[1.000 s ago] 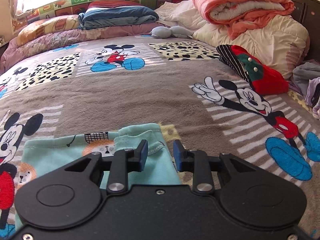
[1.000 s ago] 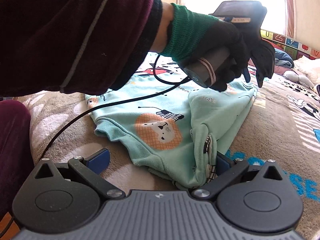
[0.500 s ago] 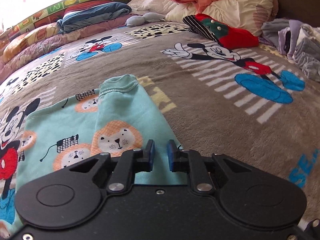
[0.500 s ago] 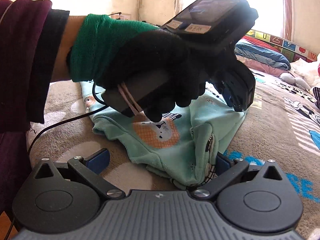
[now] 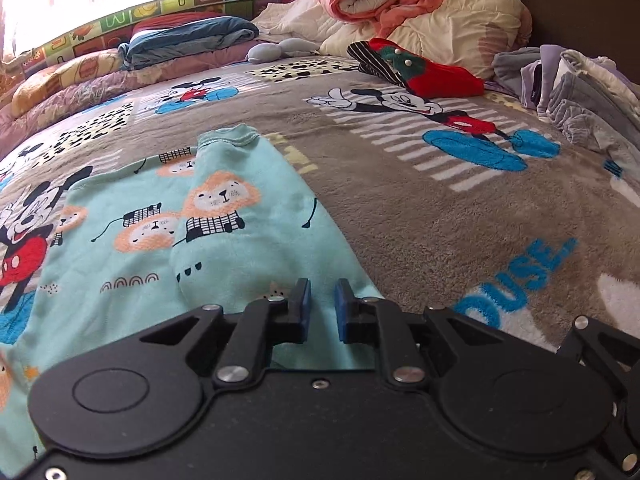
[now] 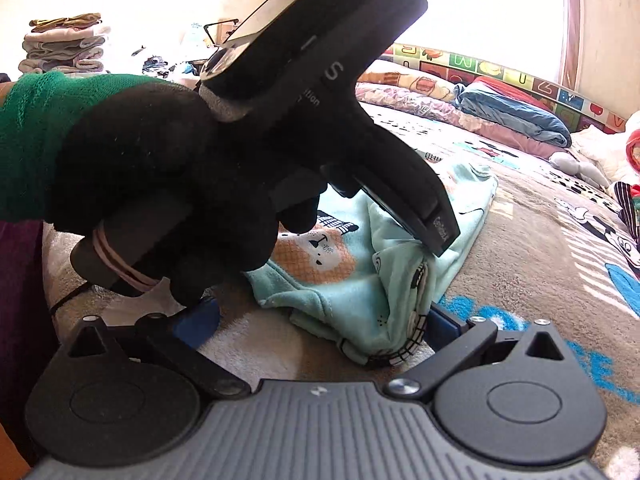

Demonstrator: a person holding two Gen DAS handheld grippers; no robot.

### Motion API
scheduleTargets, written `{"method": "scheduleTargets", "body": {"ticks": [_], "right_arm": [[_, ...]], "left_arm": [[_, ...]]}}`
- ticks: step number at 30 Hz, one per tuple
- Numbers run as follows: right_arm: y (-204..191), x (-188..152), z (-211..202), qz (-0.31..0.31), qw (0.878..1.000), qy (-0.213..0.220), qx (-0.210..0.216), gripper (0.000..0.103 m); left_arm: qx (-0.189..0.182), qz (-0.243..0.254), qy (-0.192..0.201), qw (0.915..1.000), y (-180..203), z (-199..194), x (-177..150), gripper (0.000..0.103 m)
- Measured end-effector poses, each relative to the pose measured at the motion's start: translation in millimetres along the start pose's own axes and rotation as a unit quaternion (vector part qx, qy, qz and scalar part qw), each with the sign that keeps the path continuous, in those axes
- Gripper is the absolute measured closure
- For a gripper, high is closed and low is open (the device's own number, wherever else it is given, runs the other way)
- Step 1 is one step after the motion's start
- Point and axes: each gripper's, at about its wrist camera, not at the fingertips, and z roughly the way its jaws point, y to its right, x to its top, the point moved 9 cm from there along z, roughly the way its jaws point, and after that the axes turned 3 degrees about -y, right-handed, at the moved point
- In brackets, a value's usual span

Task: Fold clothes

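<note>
A mint-green child's top with lion prints lies on the Mickey Mouse blanket, one sleeve folded over its front. My left gripper hovers over its near right edge, jaws narrowly apart with nothing between them. In the right wrist view the same top lies bunched just ahead. My right gripper is wide open around the top's near corner, right pad against the cloth. The gloved hand holding the left gripper fills the upper left of that view.
A red and striped garment and a pile of grey and lilac clothes lie at the bed's far right. Pillows and rolled quilts line the headboard. A stack of folded clothes stands beyond the bed's left side.
My left gripper has drawn back toward me along the top, and its jaws narrowed then opened slightly. It now looms closer in the right wrist view. The right gripper has stayed put.
</note>
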Motion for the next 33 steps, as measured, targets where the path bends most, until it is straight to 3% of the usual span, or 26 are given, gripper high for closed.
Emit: {"method": "scheduleTargets", "body": {"ticks": [3, 11, 15, 21, 24, 26, 30, 33], "right_arm": [[-0.4, -2.9, -6.8, 0.004, 1.000, -0.002, 0.001, 0.001], [1.2, -14.1, -32.9, 0.026, 0.999, -0.028, -0.015, 0.002], [-2.8, -4.8, -40.1, -0.013, 0.999, 0.008, -0.050, 0.002], [-10.8, 33.1, -18.8, -0.075, 0.993, 0.051, -0.076, 0.002], [-4.1, 37.5, 5.7, -0.075, 0.994, 0.027, -0.070, 0.001], [-6.3, 20.2, 22.3, -0.066, 0.996, -0.029, -0.060, 0.000], [-4.9, 22.8, 16.5, -0.051, 0.997, -0.010, -0.053, 0.001], [-11.9, 26.0, 2.0, -0.045, 0.997, 0.010, -0.055, 0.002]], "left_arm": [[-0.006, 0.006, 0.004, 1.0000, 1.3, -12.5, -4.0, 0.090], [-0.013, -0.086, 0.056, 0.9947, -31.8, -74.2, -32.3, 0.087], [-0.021, -0.154, 0.066, 0.9856, -58.4, -90.6, -47.1, 0.087], [-0.041, -0.249, 0.093, 0.9631, -99.7, -112.4, -62.8, 0.086], [-0.039, -0.266, 0.094, 0.9587, -112.8, -118.3, -72.2, 0.085], [-0.041, -0.271, 0.099, 0.9565, -118.8, -122.9, -74.4, 0.085], [-0.032, -0.274, 0.114, 0.9543, -132.0, -134.6, -74.5, 0.082], [-0.007, -0.295, 0.122, 0.9478, -154.7, -144.9, -77.2, 0.082]]}}
